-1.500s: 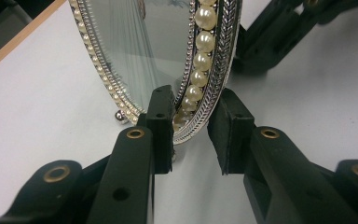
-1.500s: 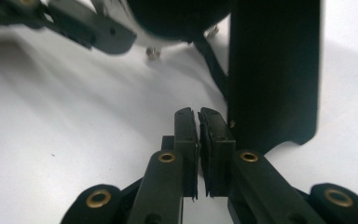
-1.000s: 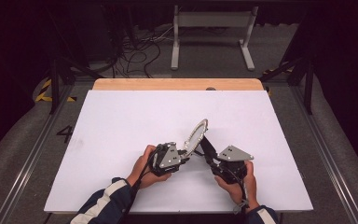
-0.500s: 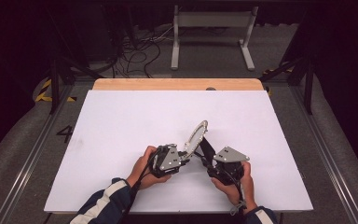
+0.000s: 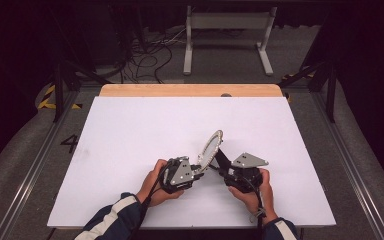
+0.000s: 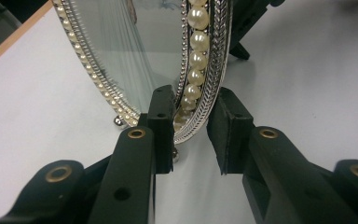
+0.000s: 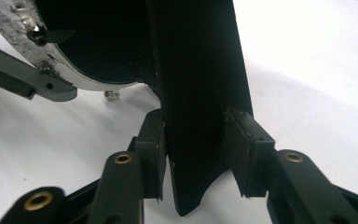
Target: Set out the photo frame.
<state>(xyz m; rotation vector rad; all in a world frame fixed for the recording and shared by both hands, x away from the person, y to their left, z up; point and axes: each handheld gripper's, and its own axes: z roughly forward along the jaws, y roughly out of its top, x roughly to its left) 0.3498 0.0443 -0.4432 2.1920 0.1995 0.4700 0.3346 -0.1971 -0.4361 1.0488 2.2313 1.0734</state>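
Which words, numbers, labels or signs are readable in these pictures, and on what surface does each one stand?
"4": a dark numeral on the grey floor left of the table, seen in the high view.
Yellow and black hazard stripes on the floor farther back: a marking, no letters.
The oval pearl-rimmed frame bears no readable text; the picture behind its glass is too faint to make out.
Nothing else can be read.
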